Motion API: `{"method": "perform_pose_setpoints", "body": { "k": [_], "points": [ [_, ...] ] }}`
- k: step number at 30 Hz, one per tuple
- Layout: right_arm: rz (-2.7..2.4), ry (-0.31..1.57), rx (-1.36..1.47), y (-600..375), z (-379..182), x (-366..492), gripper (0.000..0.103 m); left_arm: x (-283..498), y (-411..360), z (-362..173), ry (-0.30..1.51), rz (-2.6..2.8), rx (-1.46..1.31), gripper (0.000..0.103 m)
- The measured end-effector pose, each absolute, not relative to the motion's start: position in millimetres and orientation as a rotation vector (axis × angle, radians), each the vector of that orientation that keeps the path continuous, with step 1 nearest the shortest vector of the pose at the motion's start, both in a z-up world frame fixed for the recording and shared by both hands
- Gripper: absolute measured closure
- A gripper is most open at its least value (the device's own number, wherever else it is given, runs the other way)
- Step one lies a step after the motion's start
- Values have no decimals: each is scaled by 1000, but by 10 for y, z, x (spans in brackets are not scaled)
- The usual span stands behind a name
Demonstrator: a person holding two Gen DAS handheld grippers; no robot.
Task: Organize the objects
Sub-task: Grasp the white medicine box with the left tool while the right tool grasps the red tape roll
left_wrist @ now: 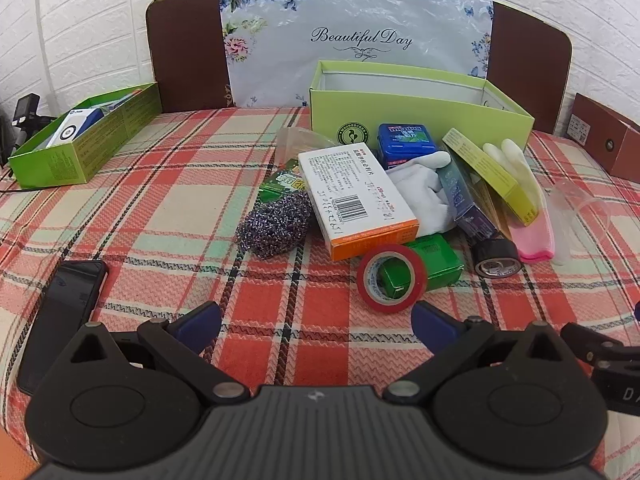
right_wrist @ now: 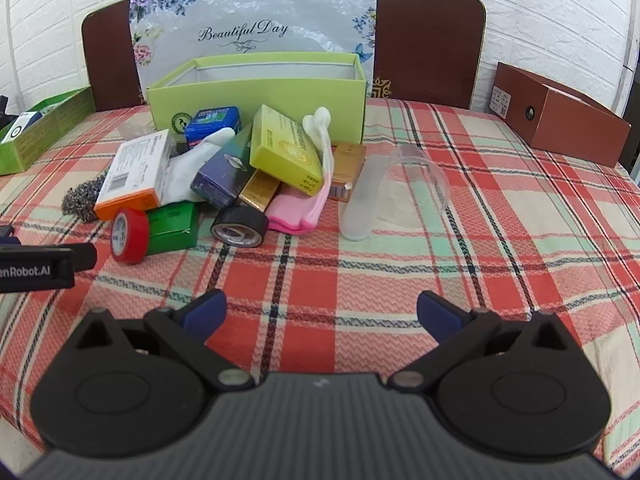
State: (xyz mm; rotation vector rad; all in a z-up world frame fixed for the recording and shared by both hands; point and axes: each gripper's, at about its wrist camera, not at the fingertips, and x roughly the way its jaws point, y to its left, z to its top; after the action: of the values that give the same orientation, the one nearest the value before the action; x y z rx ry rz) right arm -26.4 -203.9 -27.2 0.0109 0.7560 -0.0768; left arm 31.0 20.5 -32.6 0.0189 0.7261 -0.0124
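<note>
A bare stretch of plaid bedcover point(right_wrist: 312, 280) is seen between both grippers and the heap. The left gripper point(left_wrist: 316, 320) and right gripper point(right_wrist: 322, 312) are held with jaws spread wide, empty. From left: green tray point(left_wrist: 80, 152), red tape roll point(left_wrist: 390, 278), black tape roll point(right_wrist: 240, 226), clear cup point(right_wrist: 420, 176), brown box point(right_wrist: 560, 120).

Woven plaid cloth point(right_wrist: 360, 280), glossy red tape point(left_wrist: 391, 279), glittery metallic scourer point(left_wrist: 276, 224), matt cardboard box point(right_wrist: 256, 96), clear plastic cup point(right_wrist: 420, 176).

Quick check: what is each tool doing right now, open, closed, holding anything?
Left tool: open, holding nothing.
Right tool: open, holding nothing.
</note>
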Motion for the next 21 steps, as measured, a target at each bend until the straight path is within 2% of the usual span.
{"method": "perform_pose_setpoints", "body": {
  "k": [14, 18, 21],
  "points": [
    [-48, 767, -7, -1969, -339, -142, 0, 409, 301, -338, 724, -54, -15, 0],
    [61, 699, 18, -1944, -311, -167, 0, 521, 350, -246, 698, -64, -17, 0],
    [165, 744, 18, -1823, -338, -61, 0, 625, 397, -146, 664, -54, -12, 0]
  ]
}}
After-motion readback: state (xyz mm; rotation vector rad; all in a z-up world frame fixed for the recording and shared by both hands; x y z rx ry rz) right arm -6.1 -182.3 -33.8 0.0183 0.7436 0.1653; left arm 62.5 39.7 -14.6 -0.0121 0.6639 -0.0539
